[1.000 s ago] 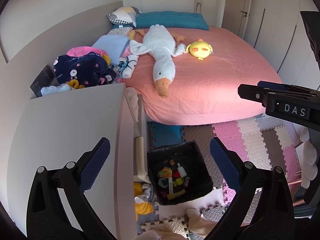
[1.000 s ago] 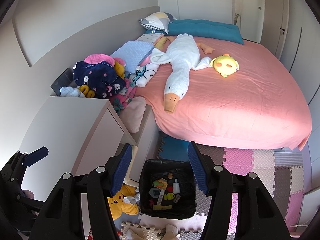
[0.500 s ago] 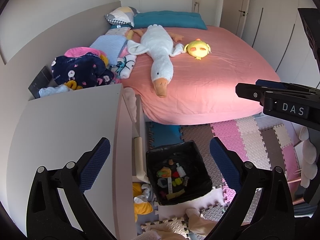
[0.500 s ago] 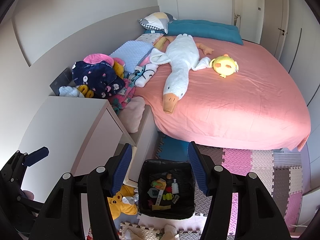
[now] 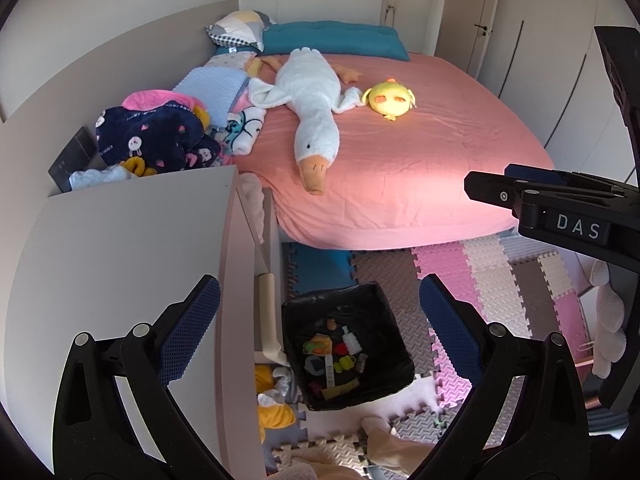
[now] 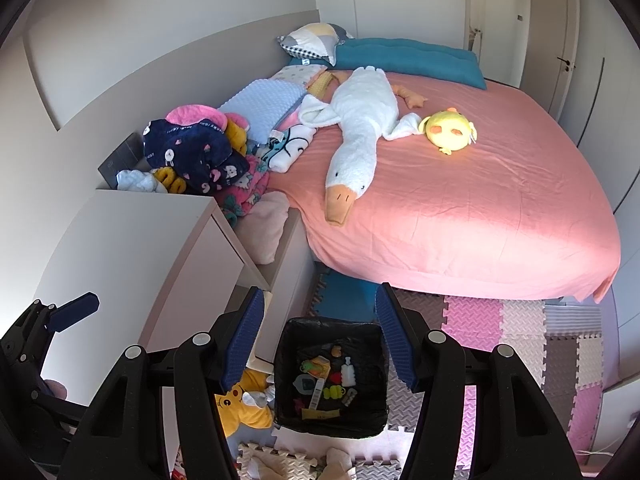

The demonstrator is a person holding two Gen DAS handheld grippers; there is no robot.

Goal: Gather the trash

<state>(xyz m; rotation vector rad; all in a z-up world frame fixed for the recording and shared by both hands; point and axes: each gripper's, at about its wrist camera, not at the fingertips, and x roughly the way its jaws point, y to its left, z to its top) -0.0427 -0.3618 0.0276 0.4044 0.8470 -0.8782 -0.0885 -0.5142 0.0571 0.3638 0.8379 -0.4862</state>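
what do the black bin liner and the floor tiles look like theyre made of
Black bin liner: thin glossy plastic film, by its crinkles and highlights. Pink, grey and cream floor tiles: probably soft matte foam, by the jigsaw-toothed interlocking edges and embossed texture.

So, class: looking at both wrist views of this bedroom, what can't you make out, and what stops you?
- Items in the black bin: too small to identify in either view.
- Yellow plush on the floor: partly behind the right gripper finger.
- Black box behind the clothes pile: label unreadable.
- Floor left of the white cabinet: hidden by it.
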